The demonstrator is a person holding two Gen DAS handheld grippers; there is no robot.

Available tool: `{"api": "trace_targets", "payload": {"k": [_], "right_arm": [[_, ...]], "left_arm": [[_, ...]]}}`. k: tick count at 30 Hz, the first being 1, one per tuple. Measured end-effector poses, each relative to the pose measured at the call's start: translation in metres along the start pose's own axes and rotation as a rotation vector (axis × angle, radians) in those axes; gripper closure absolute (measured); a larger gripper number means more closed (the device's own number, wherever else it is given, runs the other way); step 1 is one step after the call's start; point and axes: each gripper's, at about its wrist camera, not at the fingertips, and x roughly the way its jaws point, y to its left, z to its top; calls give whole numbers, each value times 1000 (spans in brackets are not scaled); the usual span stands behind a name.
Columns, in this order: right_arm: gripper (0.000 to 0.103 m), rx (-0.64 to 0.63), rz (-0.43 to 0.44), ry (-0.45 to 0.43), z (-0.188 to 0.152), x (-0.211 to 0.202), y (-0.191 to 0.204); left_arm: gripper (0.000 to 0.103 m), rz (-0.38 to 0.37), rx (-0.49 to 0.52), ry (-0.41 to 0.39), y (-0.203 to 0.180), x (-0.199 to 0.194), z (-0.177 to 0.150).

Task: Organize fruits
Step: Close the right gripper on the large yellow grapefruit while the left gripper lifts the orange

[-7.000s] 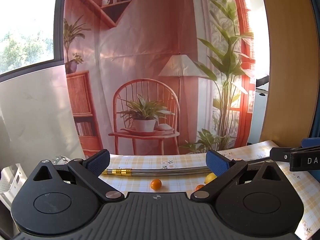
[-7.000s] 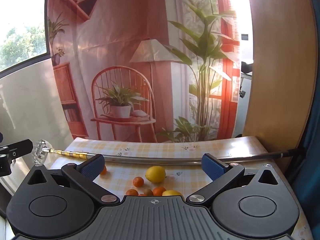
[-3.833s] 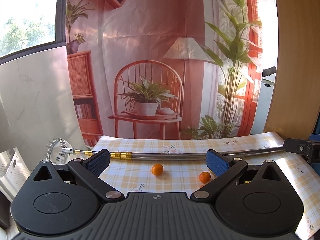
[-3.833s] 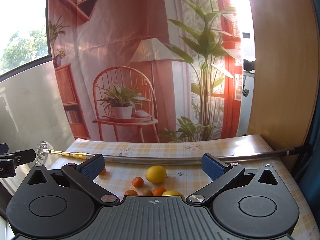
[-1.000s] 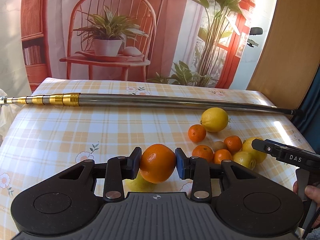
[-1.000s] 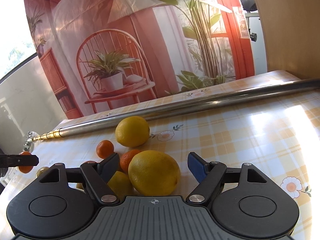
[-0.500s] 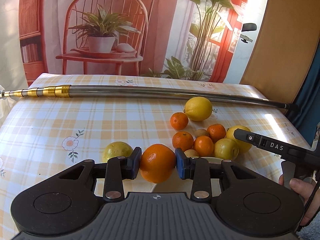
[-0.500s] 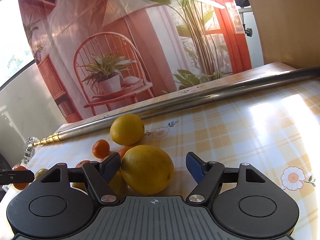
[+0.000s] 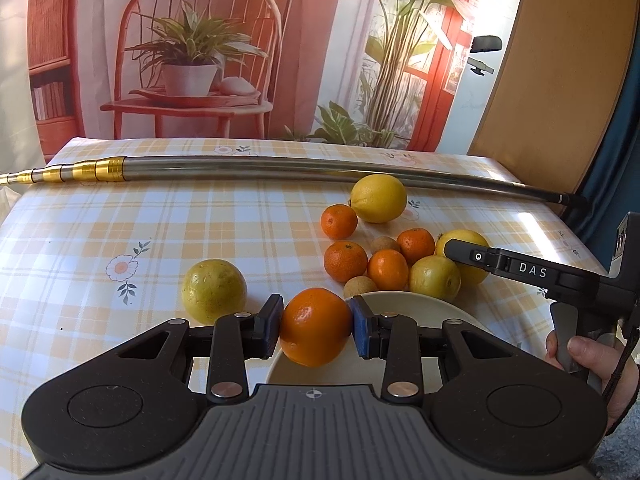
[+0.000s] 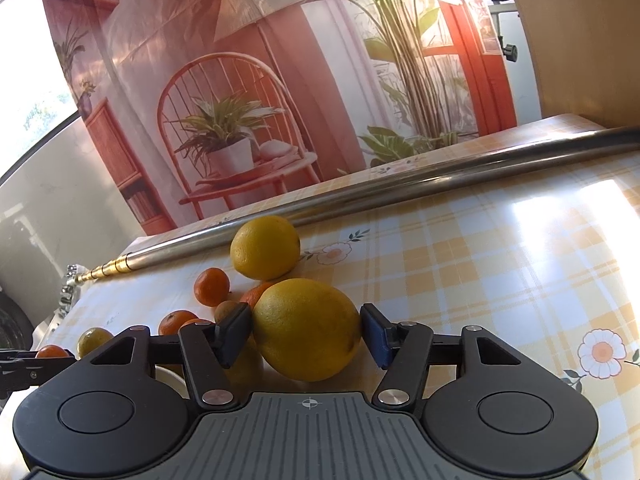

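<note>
Left wrist view: your left gripper (image 9: 316, 326) pinches the orange (image 9: 315, 325) above the plate's (image 9: 420, 312) near-left rim; plate centre lies right. Your right gripper (image 10: 306, 334) clasps a lemon (image 10: 307, 328).

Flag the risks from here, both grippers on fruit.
1. The left gripper holds the orange only across its middle, over the plate rim; released there, it may roll off.
2. The lemon sits between the right gripper's jaws; whether both pads touch is unclear, so it could slip when lifted.
3. That lemon sits against the fruit pile; lifting may scatter the pile.
</note>
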Motion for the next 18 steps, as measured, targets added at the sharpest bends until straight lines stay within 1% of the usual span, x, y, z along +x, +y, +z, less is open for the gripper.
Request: {"api": "trace_targets", "payload": {"k": [3,6,11,18], "right_arm": [[48,1,-14,-24,-1,-3,0],[48,-3,-11,-19,-1,-2,0],[47,-8,-4,16,0,4,0],[47,30,18,53,2,10,-6]], "left_arm": [[65,-4,3,5,0,0,-1],[65,-7,5,11,-1,1,-2],[65,-12,5,15,-2,2,-3],[65,-18,-6,30,0,5,-4]]}}
